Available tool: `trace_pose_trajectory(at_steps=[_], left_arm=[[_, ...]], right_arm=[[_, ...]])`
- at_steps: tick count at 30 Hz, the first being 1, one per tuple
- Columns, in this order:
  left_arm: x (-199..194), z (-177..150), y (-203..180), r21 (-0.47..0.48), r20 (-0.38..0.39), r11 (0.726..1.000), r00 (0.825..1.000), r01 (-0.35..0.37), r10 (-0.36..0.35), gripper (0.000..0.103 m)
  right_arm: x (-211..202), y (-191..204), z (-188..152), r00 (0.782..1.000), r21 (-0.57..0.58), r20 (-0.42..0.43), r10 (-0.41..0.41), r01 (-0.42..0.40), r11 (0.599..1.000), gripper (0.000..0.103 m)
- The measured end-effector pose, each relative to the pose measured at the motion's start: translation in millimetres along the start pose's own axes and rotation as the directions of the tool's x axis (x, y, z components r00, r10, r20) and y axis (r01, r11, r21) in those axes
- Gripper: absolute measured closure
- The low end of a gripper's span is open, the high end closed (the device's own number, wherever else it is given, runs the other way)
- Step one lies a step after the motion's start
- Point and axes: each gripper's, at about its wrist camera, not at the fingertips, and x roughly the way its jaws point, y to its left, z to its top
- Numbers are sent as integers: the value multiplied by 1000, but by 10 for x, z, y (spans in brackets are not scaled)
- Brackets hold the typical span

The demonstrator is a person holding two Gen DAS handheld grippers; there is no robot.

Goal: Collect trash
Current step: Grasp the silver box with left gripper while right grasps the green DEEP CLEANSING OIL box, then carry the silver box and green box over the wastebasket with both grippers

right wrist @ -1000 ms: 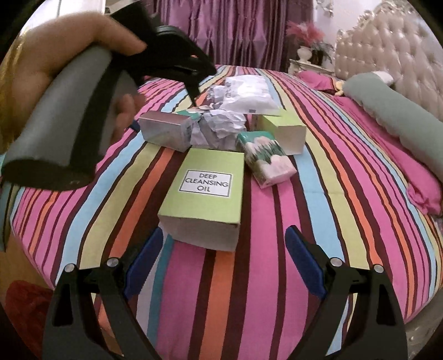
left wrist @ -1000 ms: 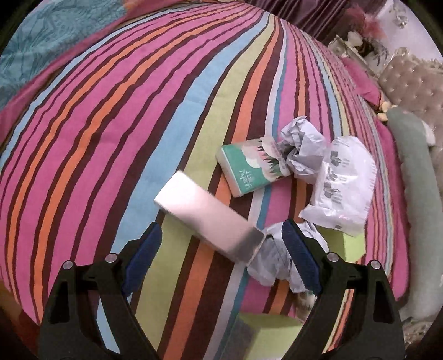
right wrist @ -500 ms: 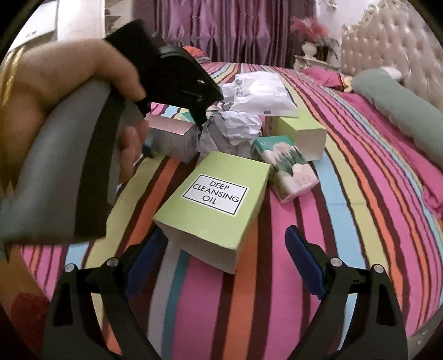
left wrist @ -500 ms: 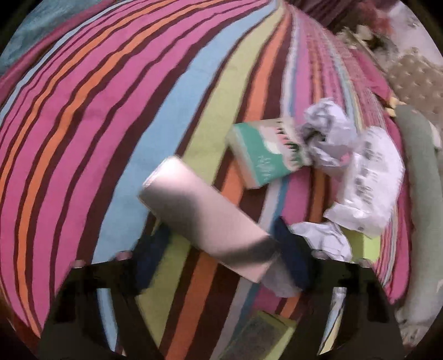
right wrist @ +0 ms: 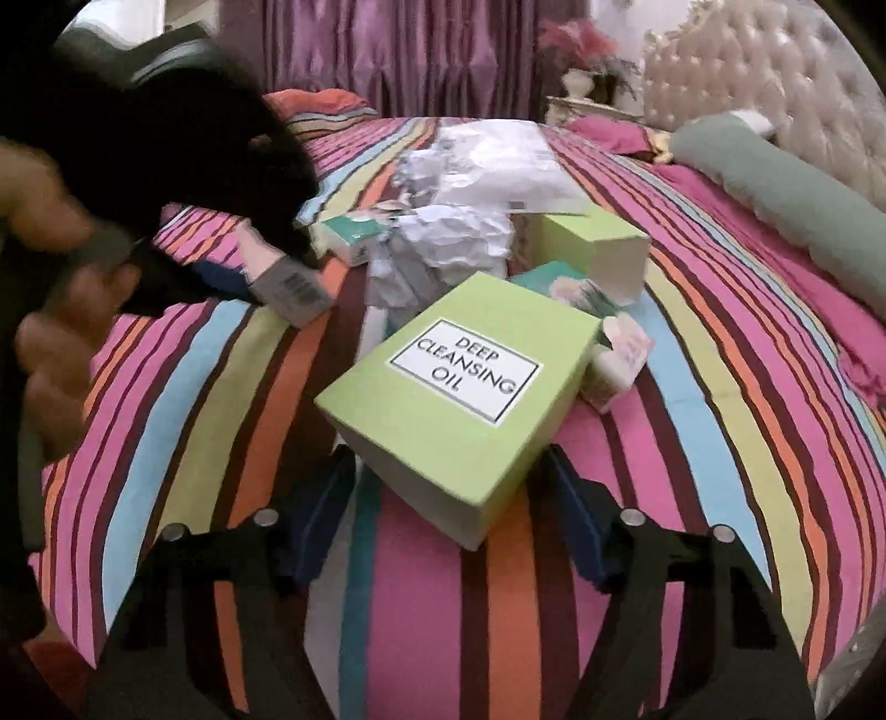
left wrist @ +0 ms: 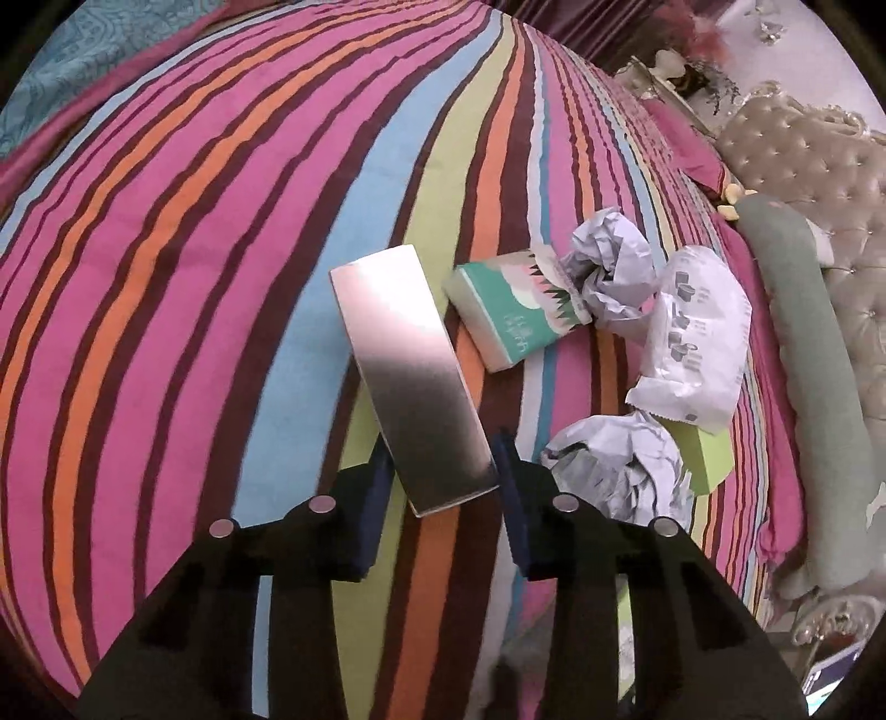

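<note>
Since a second ago my left gripper (left wrist: 440, 471) has closed on the silver box (left wrist: 407, 371), swung lengthwise on the striped bedspread (left wrist: 166, 277). Right view: purple curtains (right wrist: 387, 50), tufted headboard (right wrist: 775, 72); my right gripper (right wrist: 448, 498), closing, flanks the green box (right wrist: 459, 399), contact unclear.

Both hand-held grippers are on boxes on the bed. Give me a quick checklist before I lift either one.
1. Left hand-held gripper shut on the silver box: ok; its jaws have just been closing.
2. Grip at the box's near end only, so it may swing: not ok.
3. Right hand-held gripper straddles the green box, jaws just closing; pads pressing: cannot tell.
4. Green box free of the teal pack beside it: cannot tell.
5. Crumpled paper clear of the left grip: ok.
</note>
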Motion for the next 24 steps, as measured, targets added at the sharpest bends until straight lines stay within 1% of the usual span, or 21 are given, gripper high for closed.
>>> trace_pose_trajectory(at_steps=[1, 3, 4, 5, 7, 9, 12, 15, 16, 18, 19, 20, 21, 22, 24], left_arm=[[-3, -2, 29, -1, -1, 1000, 1000, 13, -13, 68], [-19, -14, 76, -8, 4, 1000, 1000, 29, -29, 69], [-23, -17, 88, -9, 4, 999, 999, 37, -37, 69], [-32, -27, 99, -8, 7, 999, 999, 43, -43, 69], [-46, -57, 122, -1, 11, 998, 998, 55, -55, 69], [-56, -68, 166, -7, 16, 997, 997, 75, -75, 69], [-67, -87, 290, -35, 20, 992, 992, 124, -124, 69], [-81, -107, 395, -30, 23, 987, 987, 158, -158, 69], [-83, -110, 414, -22, 24, 986, 987, 162, -162, 69], [-78, -129, 427, -9, 27, 986, 986, 166, -166, 69], [-85, -137, 433, -5, 29, 986, 985, 169, -169, 69], [-93, -142, 439, 1, 36, 985, 984, 172, -172, 69], [-104, -156, 452, 6, 40, 985, 984, 174, -174, 70], [-125, -173, 454, 23, 48, 984, 983, 176, -177, 70], [-182, -209, 466, 53, 61, 983, 982, 174, -177, 70]], right_arm=[[-49, -39, -24, 1000, 42, 14, 6, -6, 999, 36], [-77, -77, -39, 1000, 96, 12, 5, -6, 995, 30], [-97, -71, -49, 1000, 114, 17, -1, -1, 993, 21], [-112, -47, -55, 1000, 117, 28, -8, 4, 993, 19], [-102, 21, -30, 998, 90, 45, -52, 48, 995, 18], [-40, 54, 35, 997, 76, 35, -72, 69, 995, 18], [8, 84, 95, 995, 102, 23, -93, 91, 991, 18], [71, 110, 174, 988, 109, 31, -150, 145, 983, 18], [118, 94, 225, 983, 112, 29, -179, 175, 978, 18], [189, 61, 273, 978, 127, 20, -207, 203, 971, 18], [261, 31, 302, 980, 137, -16, -201, 201, 970, 18], [309, 1, 313, 981, 146, -39, -192, 196, 970, 21], [349, -51, 318, 983, 164, -55, -175, 182, 970, 26], [360, -111, 305, 987, 184, -67, -146, 156, 971, 37], [335, -189, 284, 990, 185, -67, -120, 131, 974, 41]])
